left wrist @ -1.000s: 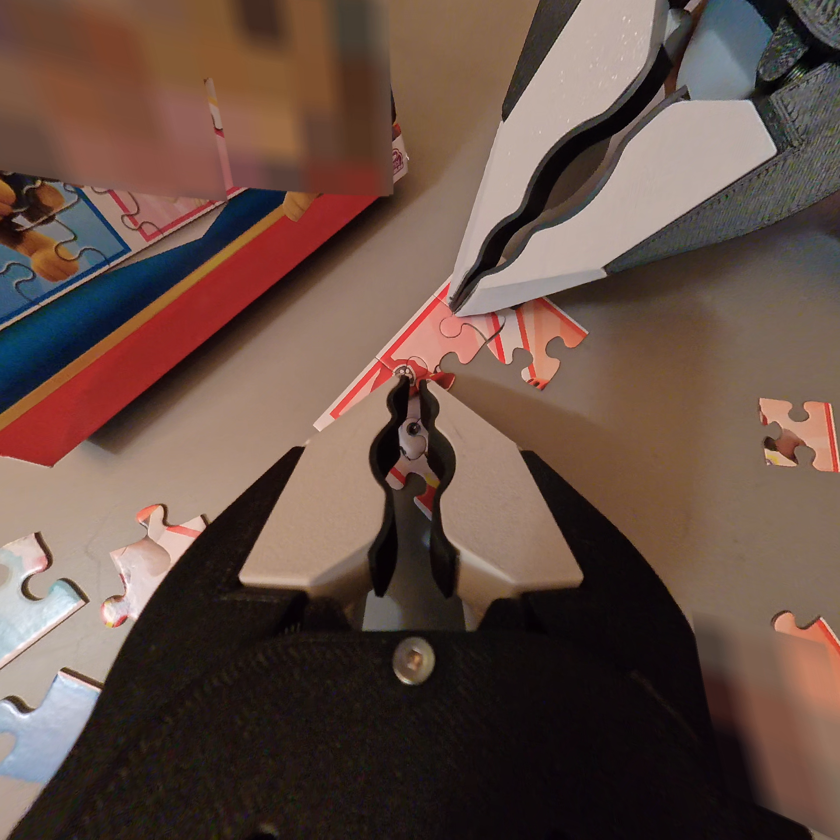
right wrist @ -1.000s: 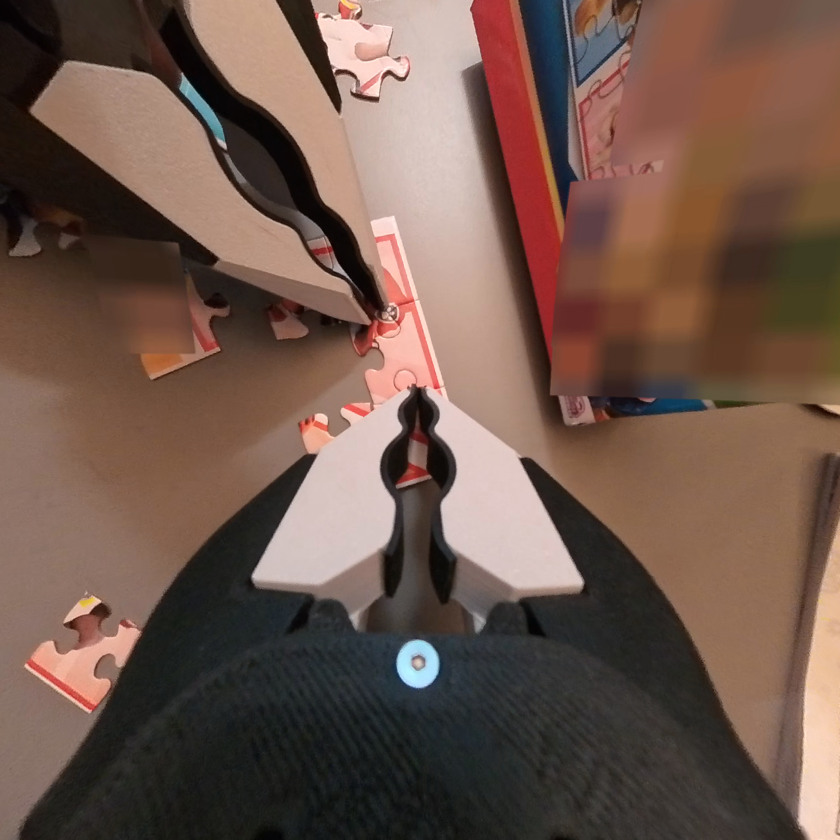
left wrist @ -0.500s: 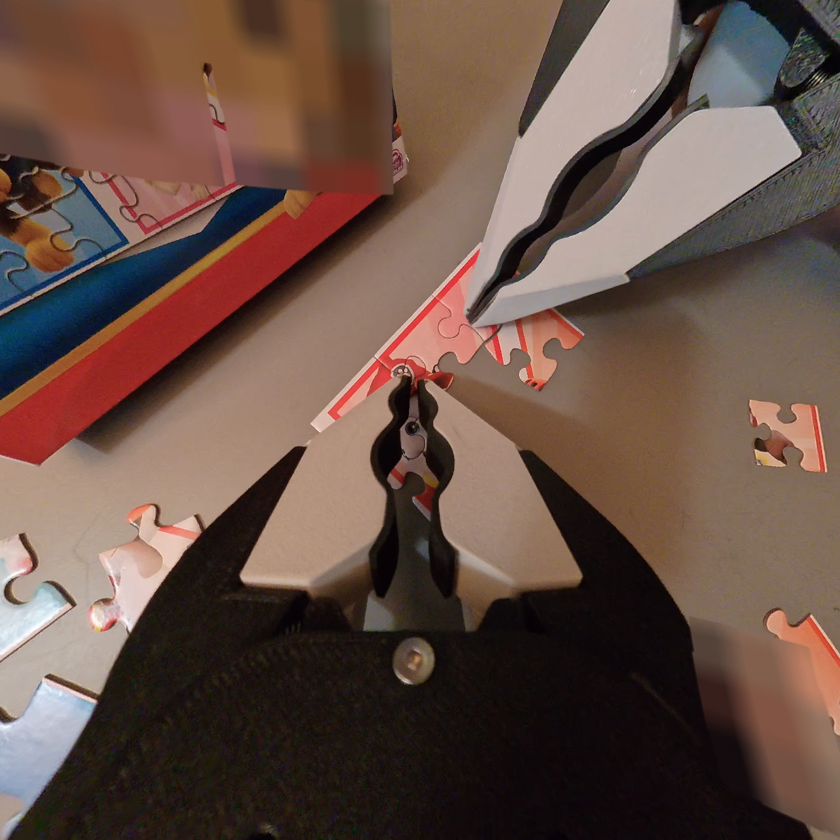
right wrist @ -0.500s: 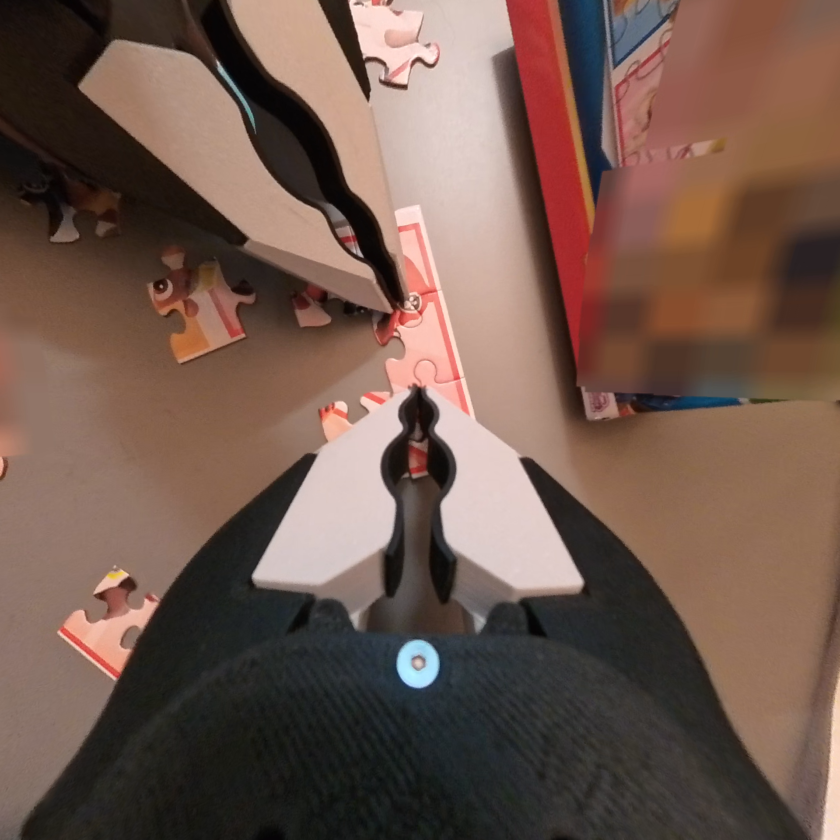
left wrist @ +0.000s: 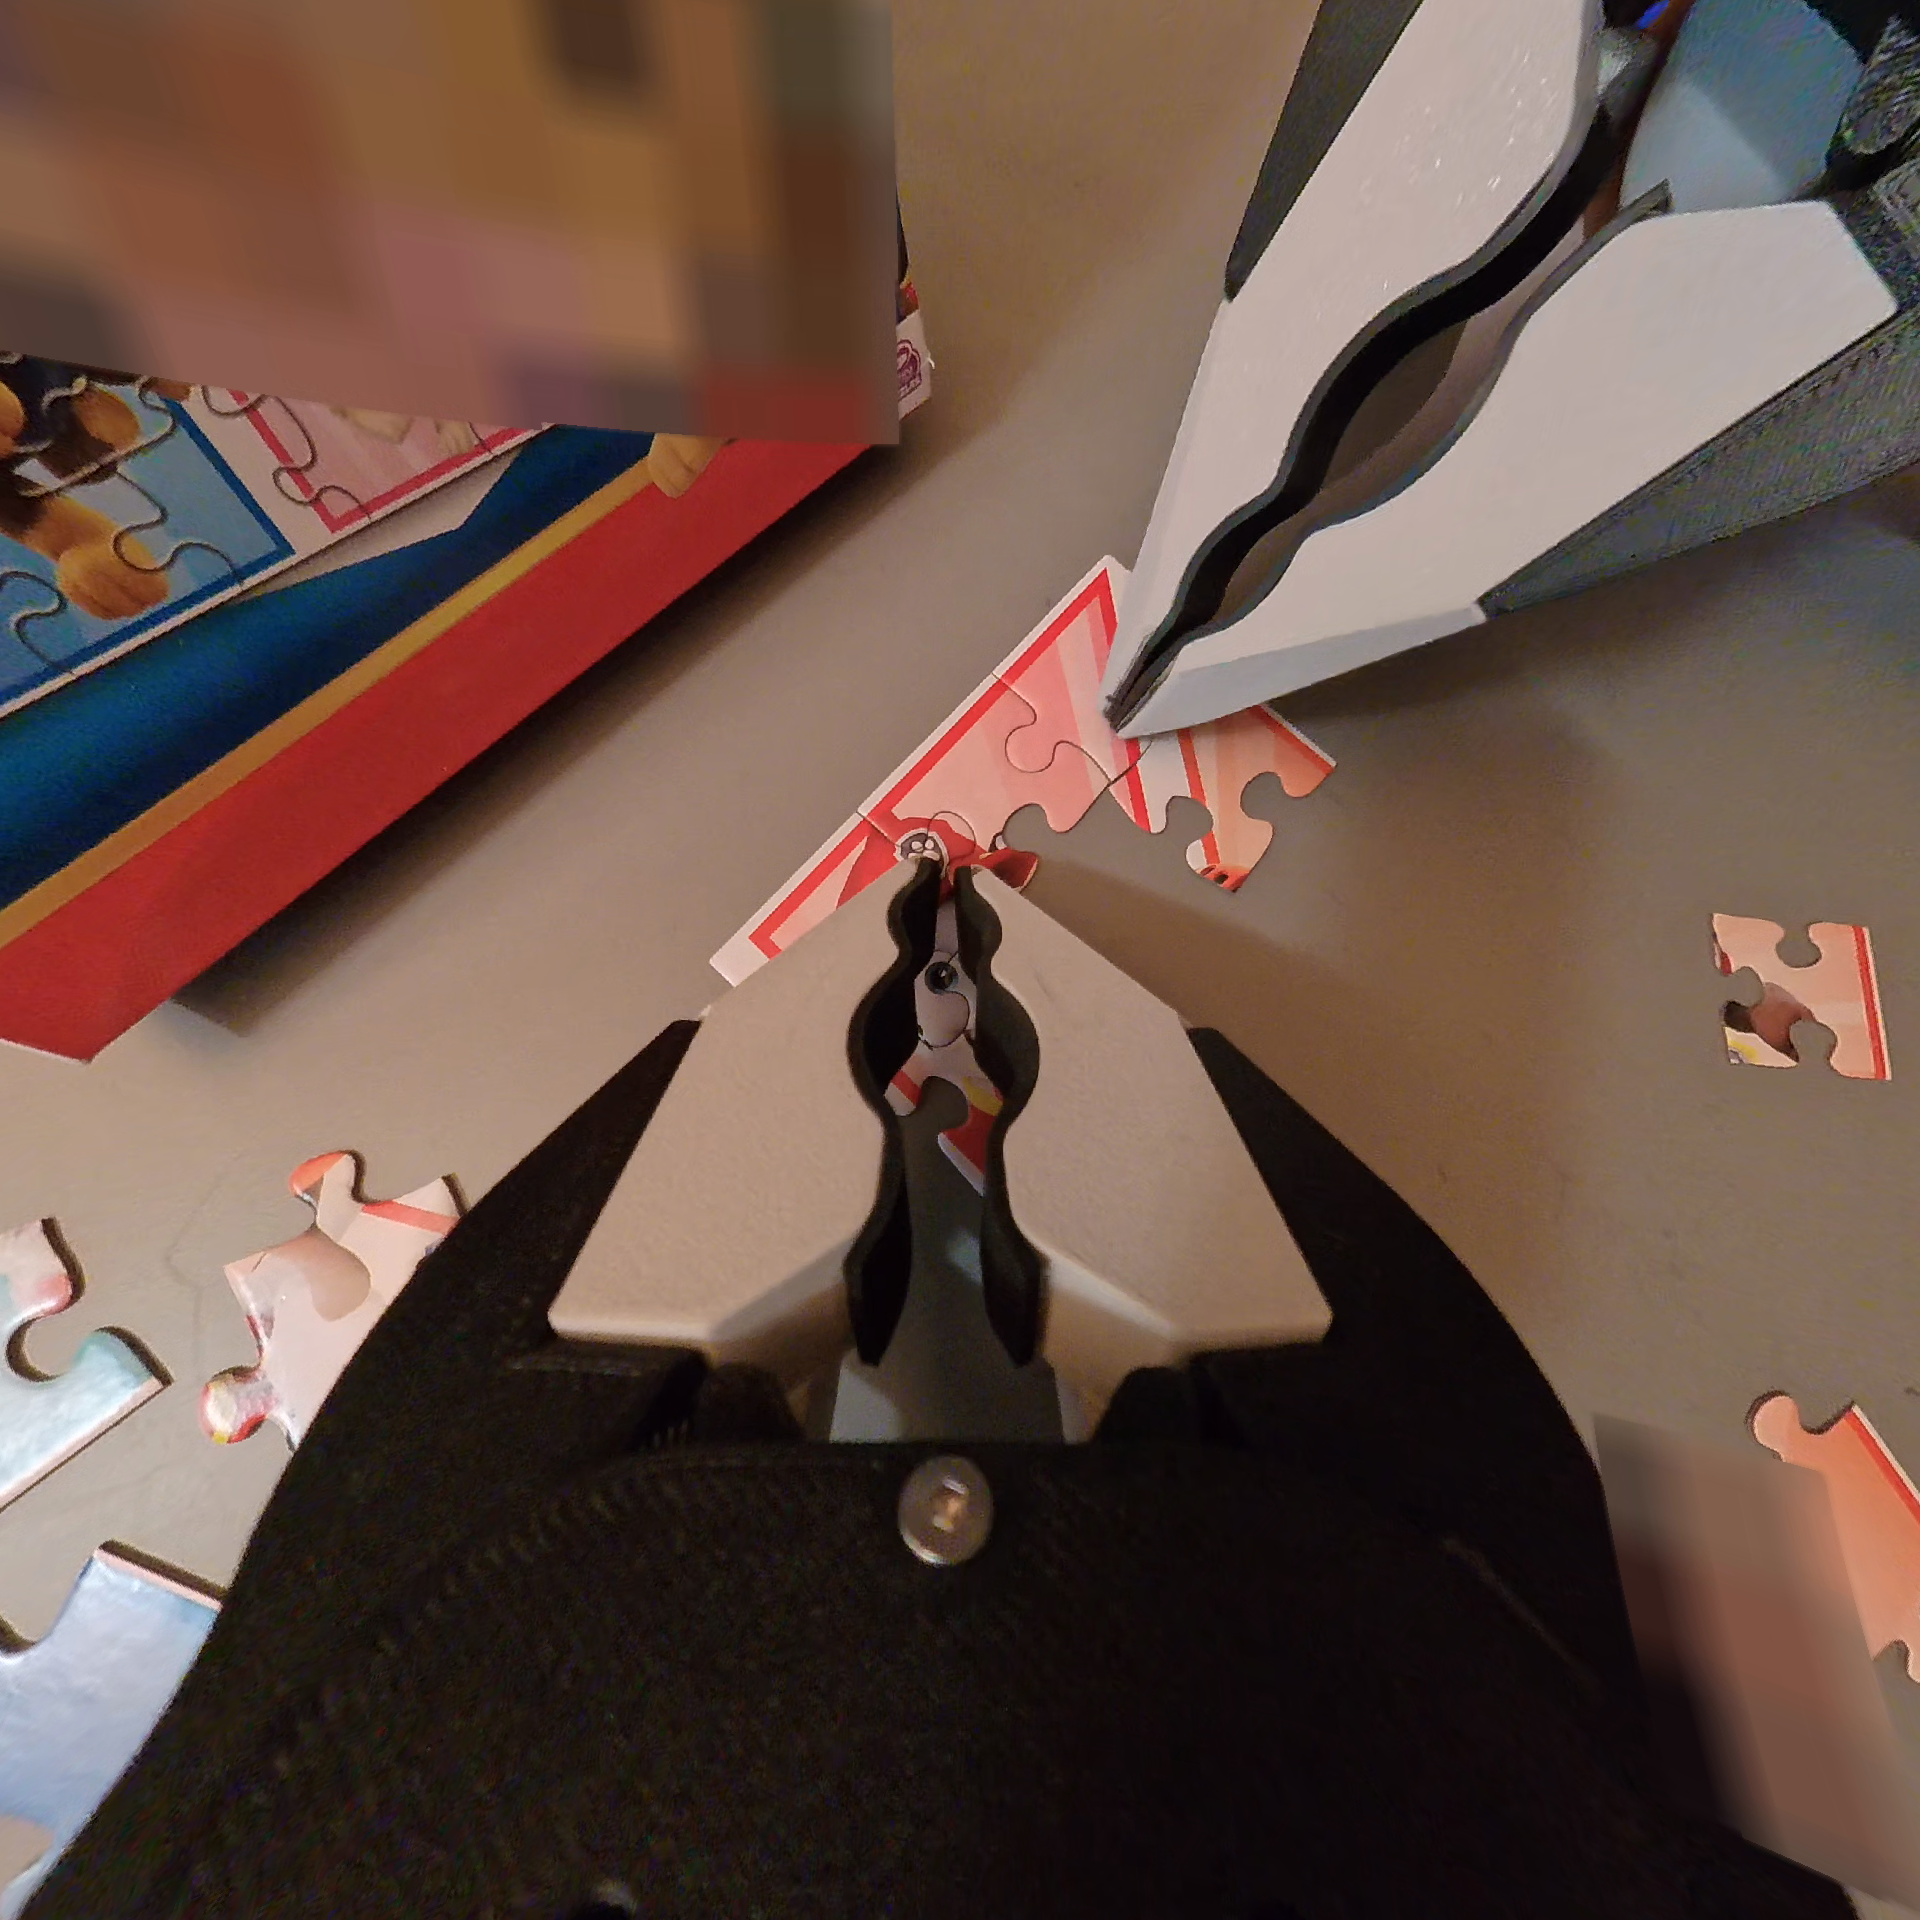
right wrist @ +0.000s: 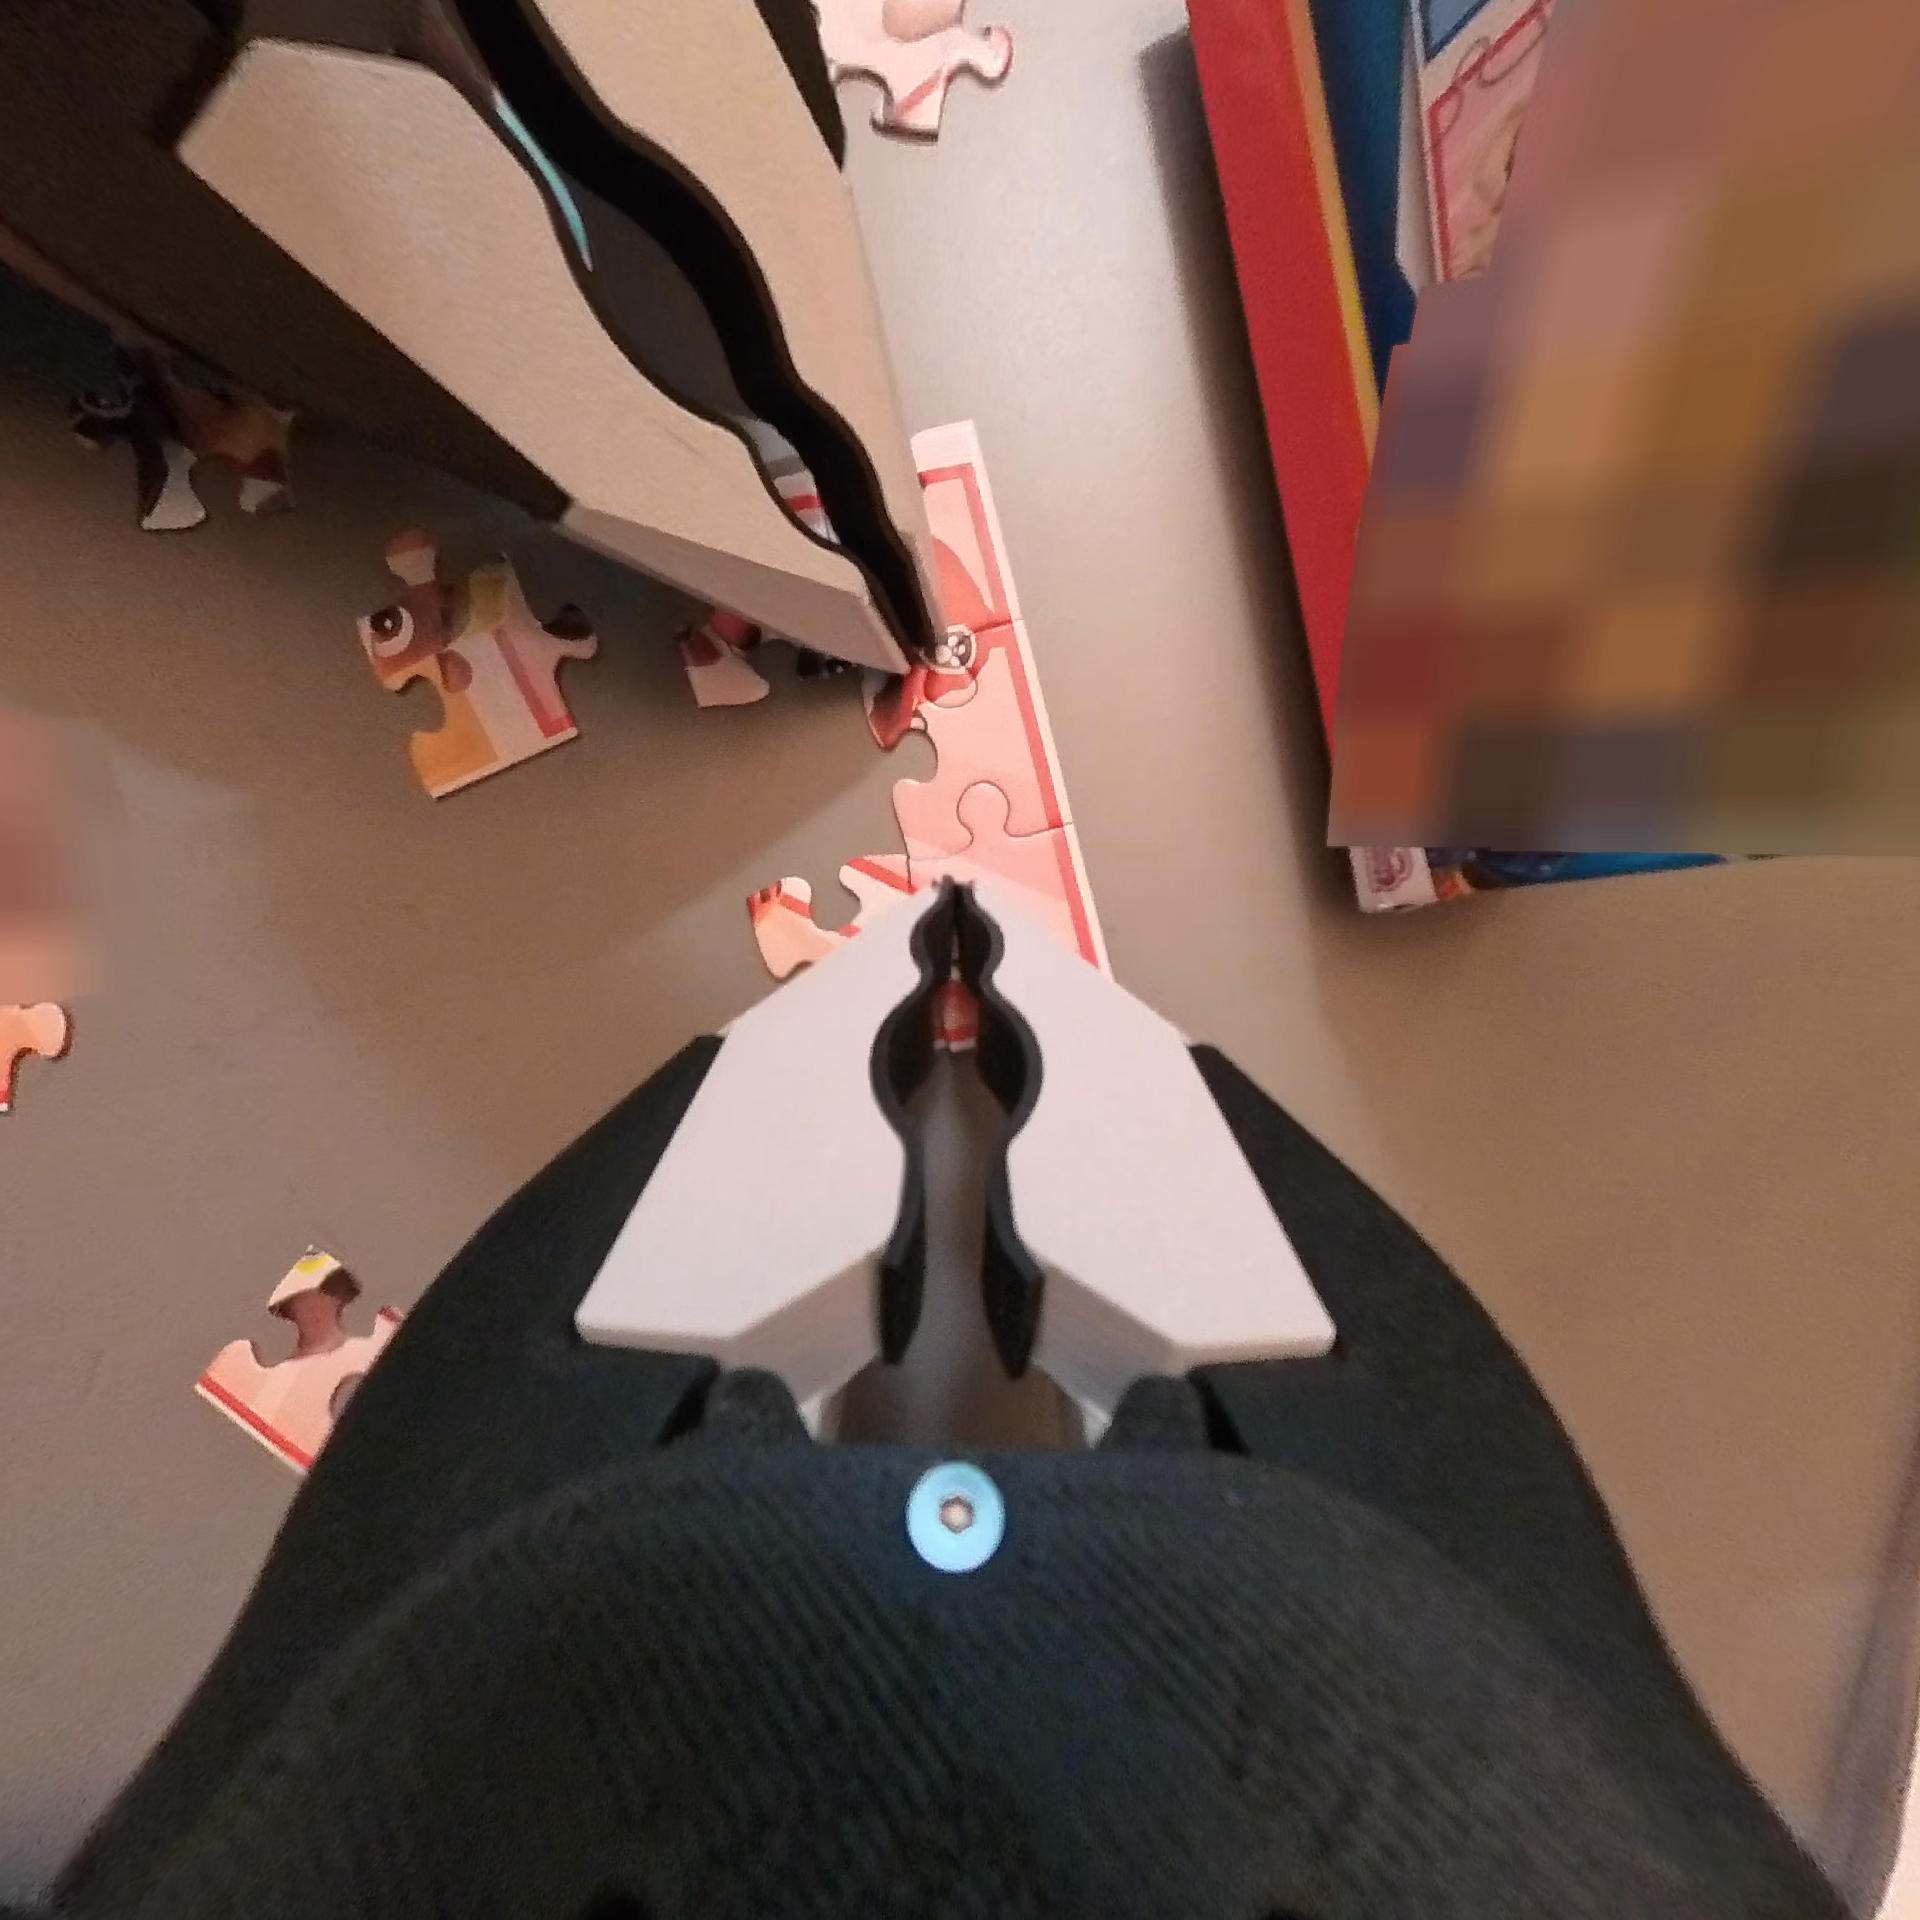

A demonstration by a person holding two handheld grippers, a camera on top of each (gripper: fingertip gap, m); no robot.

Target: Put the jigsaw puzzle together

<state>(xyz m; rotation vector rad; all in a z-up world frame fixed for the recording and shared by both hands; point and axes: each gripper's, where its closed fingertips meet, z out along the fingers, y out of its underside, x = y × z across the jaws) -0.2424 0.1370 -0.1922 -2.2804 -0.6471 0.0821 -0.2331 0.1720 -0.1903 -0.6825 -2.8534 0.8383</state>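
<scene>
Left gripper (left wrist: 940,868) fingers together, tips pressed down on a joined strip of pink puzzle pieces (left wrist: 997,748) with a red border, right at a small round badge printed on it. Nothing is gripped; more of the puzzle shows through the gap behind the tips, lying flat under the fingers.

Right gripper (right wrist: 956,894) fingers also together, nothing between them, tips down on the far end of the same strip (right wrist: 1013,790), near the seam with a pink piece (left wrist: 1242,800) that sticks out sideways. In the left wrist view the right gripper (left wrist: 1127,712) comes in from upper right, tips on the strip; in the right wrist view the left gripper (right wrist: 925,649) comes in from upper left, tips at the badge.

The strip lies flat on a grey-brown desk (left wrist: 1507,779), its straight edge towards a red and blue puzzle box (left wrist: 312,727) lying close beside it, not touching.

Loose pieces are scattered on the desk:
- a pink one with a red edge (left wrist: 1803,997), well right of the left gripper
- a pink-white one (left wrist: 312,1278) and pale blue ones (left wrist: 73,1382), lower left
- a brown cartoon-dog piece (right wrist: 478,665) and a small one (right wrist: 722,665) beside the left gripper
- a pink one (right wrist: 301,1361), lower left of the right gripper
</scene>
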